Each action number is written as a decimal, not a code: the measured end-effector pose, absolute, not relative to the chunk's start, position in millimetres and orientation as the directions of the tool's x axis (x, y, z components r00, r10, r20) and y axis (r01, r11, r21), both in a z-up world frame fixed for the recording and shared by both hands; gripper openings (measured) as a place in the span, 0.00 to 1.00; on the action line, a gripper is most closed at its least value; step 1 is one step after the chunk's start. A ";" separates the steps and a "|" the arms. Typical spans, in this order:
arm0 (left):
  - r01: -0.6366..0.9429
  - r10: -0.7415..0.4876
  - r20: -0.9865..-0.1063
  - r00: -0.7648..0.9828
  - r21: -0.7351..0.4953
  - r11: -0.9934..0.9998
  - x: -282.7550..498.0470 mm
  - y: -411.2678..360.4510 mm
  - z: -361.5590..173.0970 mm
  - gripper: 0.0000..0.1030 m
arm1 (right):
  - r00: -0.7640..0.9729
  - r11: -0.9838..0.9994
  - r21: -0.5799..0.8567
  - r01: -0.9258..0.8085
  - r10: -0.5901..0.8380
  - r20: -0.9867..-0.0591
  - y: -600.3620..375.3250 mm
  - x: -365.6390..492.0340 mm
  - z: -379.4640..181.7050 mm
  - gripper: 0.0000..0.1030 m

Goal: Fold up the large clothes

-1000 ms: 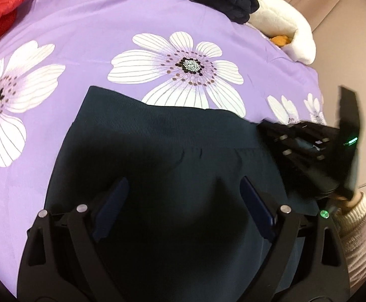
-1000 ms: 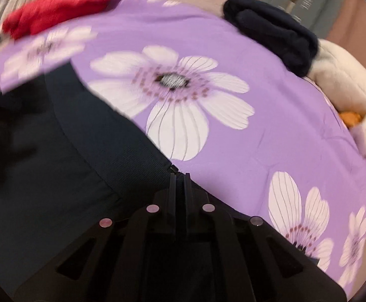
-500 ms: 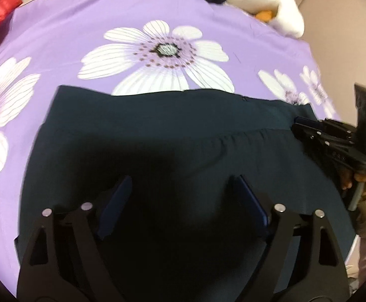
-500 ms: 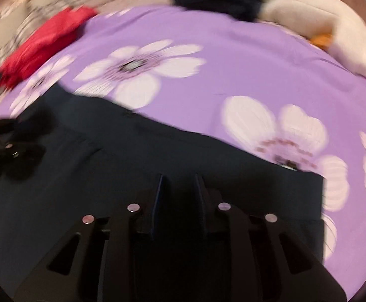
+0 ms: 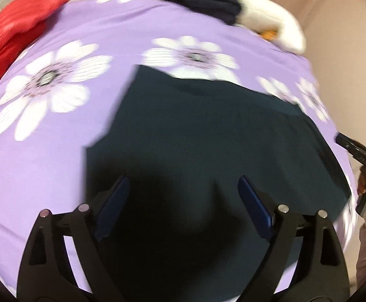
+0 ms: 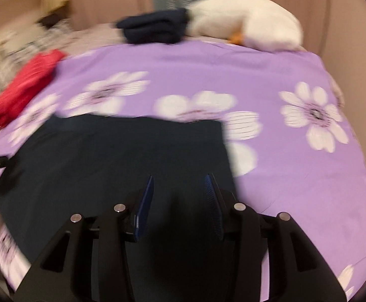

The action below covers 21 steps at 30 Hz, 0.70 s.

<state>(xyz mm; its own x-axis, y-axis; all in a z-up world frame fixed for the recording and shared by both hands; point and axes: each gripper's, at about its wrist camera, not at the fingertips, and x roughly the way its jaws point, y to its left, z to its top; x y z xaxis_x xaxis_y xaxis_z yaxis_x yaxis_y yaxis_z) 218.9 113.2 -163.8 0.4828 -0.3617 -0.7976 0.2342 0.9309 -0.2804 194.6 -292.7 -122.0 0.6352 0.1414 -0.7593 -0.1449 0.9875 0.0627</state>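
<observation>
A dark navy garment (image 5: 208, 138) lies flat on the purple flowered bedspread (image 5: 57, 151); it also shows in the right wrist view (image 6: 122, 156). My left gripper (image 5: 183, 188) is open and empty above the garment's near part. My right gripper (image 6: 179, 183) is open and empty above the garment's right side. The right gripper's body (image 5: 359, 151) shows at the right edge of the left wrist view, off the garment.
A red garment (image 5: 14, 32) lies at the far left of the bed. A folded dark pile (image 5: 203, 0) and a white plush duck (image 5: 271, 22) sit at the far edge. The bed's right edge (image 6: 354, 136) drops off near a beige wall.
My right gripper has opened, let go of the garment's edge and drawn back. Both cameras have pulled back, so more of the bed shows. The garment now lies spread flat.
</observation>
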 end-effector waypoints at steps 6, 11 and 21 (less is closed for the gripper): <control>0.332 -0.328 -0.816 0.476 -0.178 0.926 175.6 73.0 -190.7 0.87 | 0.563 0.958 0.036 -0.284 0.197 -0.803 -225.7 136.4 -160.0 0.41; 0.302 -0.359 -0.811 0.462 -0.237 0.923 145.9 109.7 -202.9 0.87 | 0.578 0.984 0.045 -0.173 0.139 -0.804 -260.5 100.6 -175.8 0.47; 0.139 -0.354 -0.772 0.528 -0.332 0.933 96.6 192.2 -181.1 0.87 | 0.664 0.985 0.164 0.050 0.090 -0.742 -340.7 50.0 -139.2 0.51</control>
<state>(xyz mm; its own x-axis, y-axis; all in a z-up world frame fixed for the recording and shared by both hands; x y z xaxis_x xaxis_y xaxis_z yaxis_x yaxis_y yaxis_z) 96.6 192.2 -181.1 0.5283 -0.3537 -0.7719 0.1388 0.9328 -0.3325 50.0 -340.7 -139.2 0.6645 0.0898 -0.7419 0.0502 0.9851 0.1642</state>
